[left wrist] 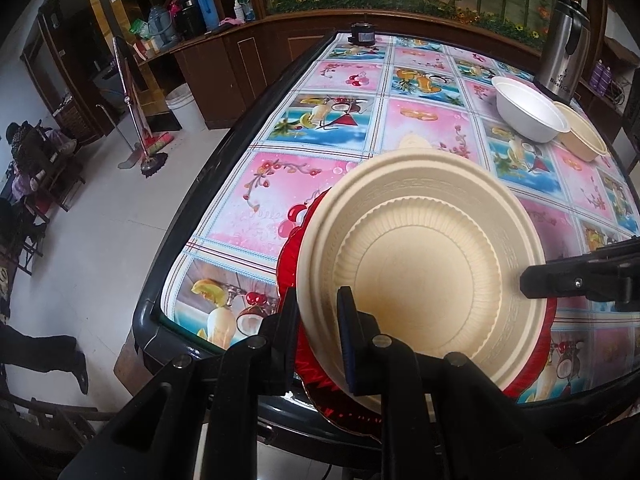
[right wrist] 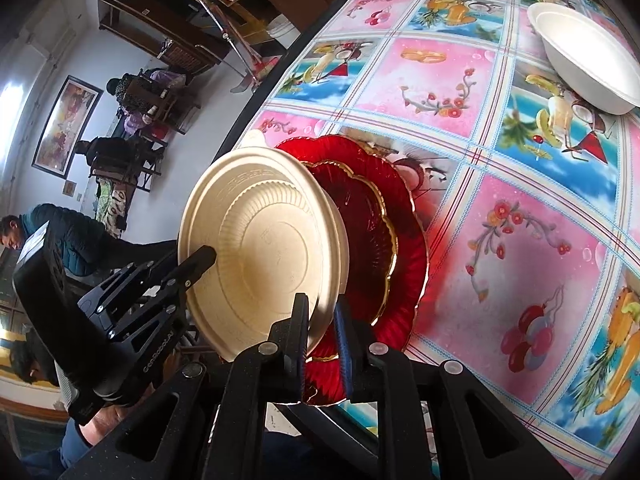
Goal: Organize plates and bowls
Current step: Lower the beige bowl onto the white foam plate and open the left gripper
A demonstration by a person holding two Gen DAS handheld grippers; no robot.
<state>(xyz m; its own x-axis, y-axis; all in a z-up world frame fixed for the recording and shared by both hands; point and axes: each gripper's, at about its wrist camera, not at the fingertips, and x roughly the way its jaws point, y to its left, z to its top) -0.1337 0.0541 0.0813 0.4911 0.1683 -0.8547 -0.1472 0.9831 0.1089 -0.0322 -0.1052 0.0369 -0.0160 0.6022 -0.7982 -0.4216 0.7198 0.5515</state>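
Note:
A beige ribbed bowl [left wrist: 424, 264] is held over two stacked red glass plates [left wrist: 290, 248] at the table's near corner. My left gripper [left wrist: 320, 340] is shut on the bowl's near rim. My right gripper [right wrist: 322, 336] is shut on the opposite rim of the same bowl [right wrist: 264, 256]; it shows in the left wrist view [left wrist: 560, 284] at the right. The red plates [right wrist: 384, 240], gold-edged, lie under the bowl. A white bowl [left wrist: 528, 110] and another beige bowl [left wrist: 586, 136] sit at the far right.
The table [left wrist: 340, 136] has a colourful fruit-print cloth and a dark rim. A steel thermos [left wrist: 564, 52] stands behind the bowls. A small black device [left wrist: 362, 32] sits at the far edge. Brooms, a bucket and seated people are off to the left.

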